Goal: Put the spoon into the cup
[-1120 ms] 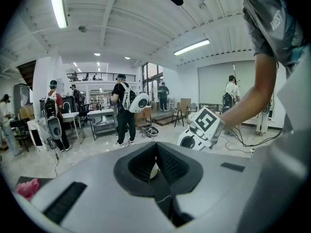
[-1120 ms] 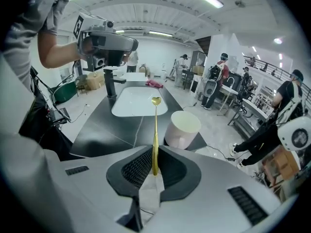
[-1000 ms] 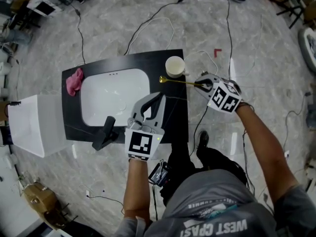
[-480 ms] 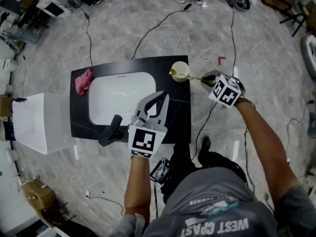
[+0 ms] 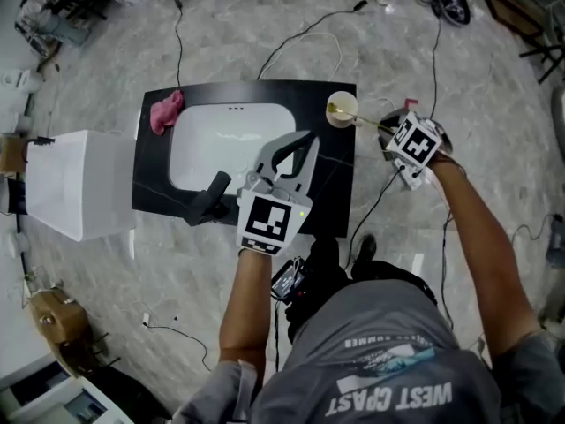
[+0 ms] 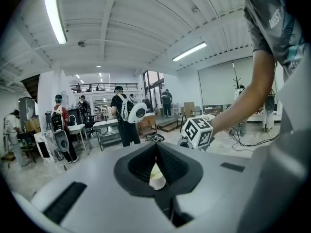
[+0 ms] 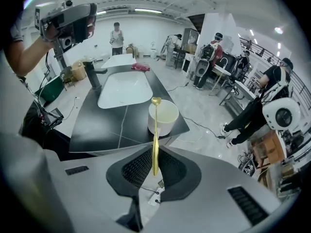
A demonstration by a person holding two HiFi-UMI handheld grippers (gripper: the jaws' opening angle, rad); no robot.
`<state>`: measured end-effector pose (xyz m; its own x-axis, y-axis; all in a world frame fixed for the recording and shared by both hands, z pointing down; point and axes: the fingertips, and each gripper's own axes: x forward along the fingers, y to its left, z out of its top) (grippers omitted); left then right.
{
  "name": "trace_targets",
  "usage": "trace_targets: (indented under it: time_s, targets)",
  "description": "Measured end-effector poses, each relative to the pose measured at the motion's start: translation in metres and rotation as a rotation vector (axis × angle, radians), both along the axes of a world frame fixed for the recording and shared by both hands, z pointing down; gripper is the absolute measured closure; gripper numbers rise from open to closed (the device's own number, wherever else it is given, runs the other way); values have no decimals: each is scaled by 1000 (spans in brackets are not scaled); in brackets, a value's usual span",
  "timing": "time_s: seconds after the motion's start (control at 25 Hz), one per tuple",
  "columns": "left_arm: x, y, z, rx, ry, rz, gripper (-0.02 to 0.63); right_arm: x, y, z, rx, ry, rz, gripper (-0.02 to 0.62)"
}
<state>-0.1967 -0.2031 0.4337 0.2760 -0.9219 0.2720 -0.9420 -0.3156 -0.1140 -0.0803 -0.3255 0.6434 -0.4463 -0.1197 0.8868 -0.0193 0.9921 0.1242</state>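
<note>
Right gripper (image 7: 154,165): my jaws pinched spoon (image 7: 155,130), tip over cup (image 7: 165,116) | left gripper (image 6: 156,145): jaws closed, empty | risk: spoon could clip rim, tipping cup.

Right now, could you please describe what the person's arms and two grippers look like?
The left gripper and right gripper both have light grey bodies with black ribbed pads inside the tongs, and each carries a white cube with black square markers. The person wears a grey short-sleeved T-shirt with white print; the forearms are bare.
</note>
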Motion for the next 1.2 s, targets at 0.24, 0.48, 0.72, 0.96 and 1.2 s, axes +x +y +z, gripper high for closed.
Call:
trace_targets:
  time_s: [0.24, 0.48, 0.72, 0.96, 1.2]
  targets:
    - [1, 6, -12, 26, -2, -8, 603, -7, 1, -4, 13, 21, -21, 535]
    - [0, 14, -20, 41, -7, -15, 603, -18, 5, -12, 32, 11, -41, 534]
    - [-4, 22, -29, 56, -15, -28, 603, -28, 7, -20, 50, -2, -55, 534]
    - [-9, 30, -37, 69, -21, -39, 603, -33, 10, -22, 46, 19, -59, 534]
    - [-15, 38, -37, 65, -30, -46, 603, -32, 7, -20, 36, 8, -22, 534]
